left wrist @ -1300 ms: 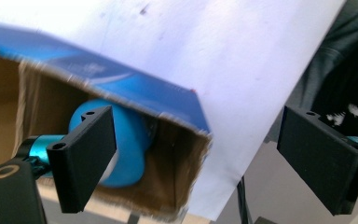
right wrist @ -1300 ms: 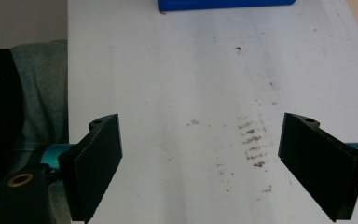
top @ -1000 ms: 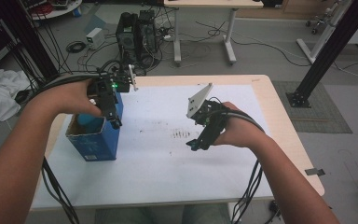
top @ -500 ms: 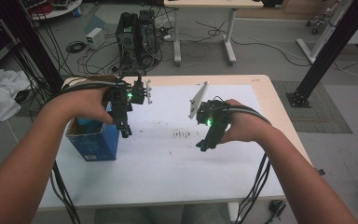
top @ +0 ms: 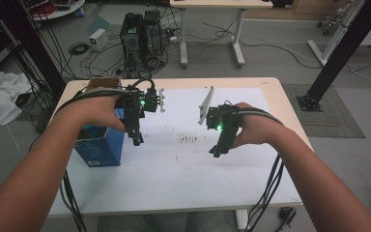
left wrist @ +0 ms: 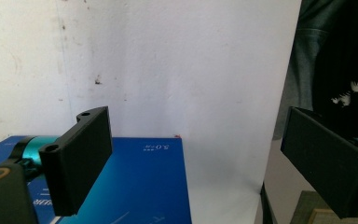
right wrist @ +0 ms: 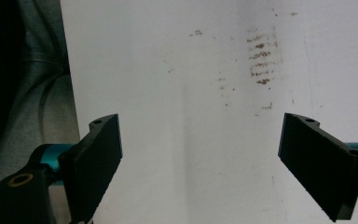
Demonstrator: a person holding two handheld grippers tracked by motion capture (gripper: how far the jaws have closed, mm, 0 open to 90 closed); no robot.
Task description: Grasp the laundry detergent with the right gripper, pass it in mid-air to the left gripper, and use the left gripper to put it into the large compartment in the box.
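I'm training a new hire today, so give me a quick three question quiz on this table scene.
1. True or false: the left claw is shut on the blue box.
2. Which claw hangs nearer the dark smudges on the white sheet? A) left B) right C) cannot tell
3. Fill in: in the right gripper view, the right claw holds ____.

Key:
1. False; its jaws stand wide apart and hold nothing.
2. B
3. nothing
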